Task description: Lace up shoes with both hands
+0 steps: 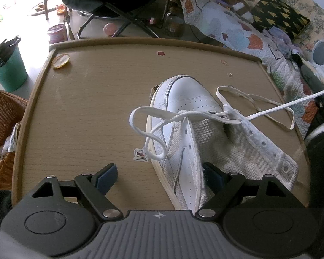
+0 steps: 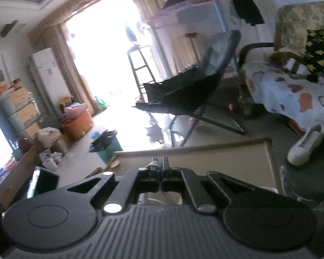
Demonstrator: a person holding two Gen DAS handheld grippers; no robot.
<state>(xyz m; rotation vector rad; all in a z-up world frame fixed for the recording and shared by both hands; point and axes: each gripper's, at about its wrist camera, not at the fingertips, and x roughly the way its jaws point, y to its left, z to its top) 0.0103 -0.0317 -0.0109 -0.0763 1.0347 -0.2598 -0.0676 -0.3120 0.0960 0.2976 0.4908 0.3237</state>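
Wooden table (image 1: 86, 108), bag-lined teal bin (image 1: 8, 69), left hand-held gripper (image 1: 159, 178) wide astride shoe (image 1: 183, 116), right hand-held gripper (image 2: 162, 172) pinching lace (image 1: 291, 101).

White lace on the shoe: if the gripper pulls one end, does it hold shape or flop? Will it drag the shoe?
Likely floppy: the lace lies in slack loops over the white shoe and table. It probably goes straight only under tension, like the strand running off right. A hard pull may slide the shoe, since the left gripper merely straddles its side, open.
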